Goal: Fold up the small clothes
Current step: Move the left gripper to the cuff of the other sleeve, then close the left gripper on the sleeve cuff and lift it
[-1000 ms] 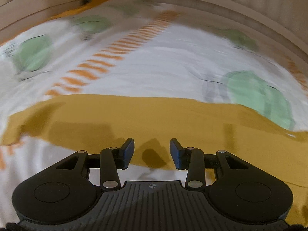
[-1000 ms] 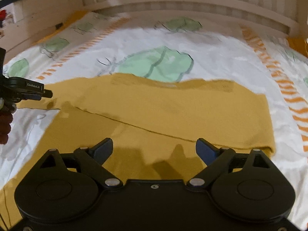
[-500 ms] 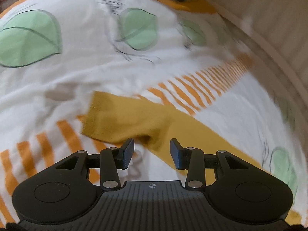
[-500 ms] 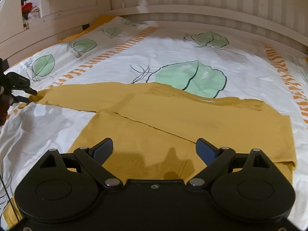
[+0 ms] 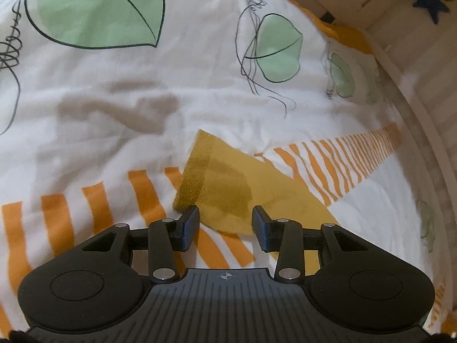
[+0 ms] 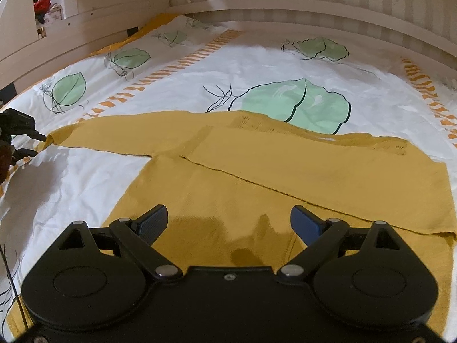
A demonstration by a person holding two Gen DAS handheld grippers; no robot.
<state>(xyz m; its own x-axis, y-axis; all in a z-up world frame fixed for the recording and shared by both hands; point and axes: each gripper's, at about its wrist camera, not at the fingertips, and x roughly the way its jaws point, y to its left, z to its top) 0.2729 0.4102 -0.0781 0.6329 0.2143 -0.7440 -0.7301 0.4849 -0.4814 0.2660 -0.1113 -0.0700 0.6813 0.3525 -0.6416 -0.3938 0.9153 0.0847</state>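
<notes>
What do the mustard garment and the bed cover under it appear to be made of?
Mustard garment: seems a matte knit, judging by the ribbed, coarse-textured cuff and openwork holes near the neckline. Bed cover: looks like smooth, thin printed woven cloth with fine creases; fibre uncertain.

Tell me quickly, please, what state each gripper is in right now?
Left gripper: open, holding nothing, poised over the yellow sleeve cuff.
Right gripper: wide open, empty, above the yellow sweater body.

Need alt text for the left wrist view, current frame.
The left gripper hangs open just above the ribbed cuff of a mustard sweater sleeve, jaws either side of it, not yet closed. The sleeve lies flat on a white bedsheet printed with green leaves and orange stripes.
</notes>
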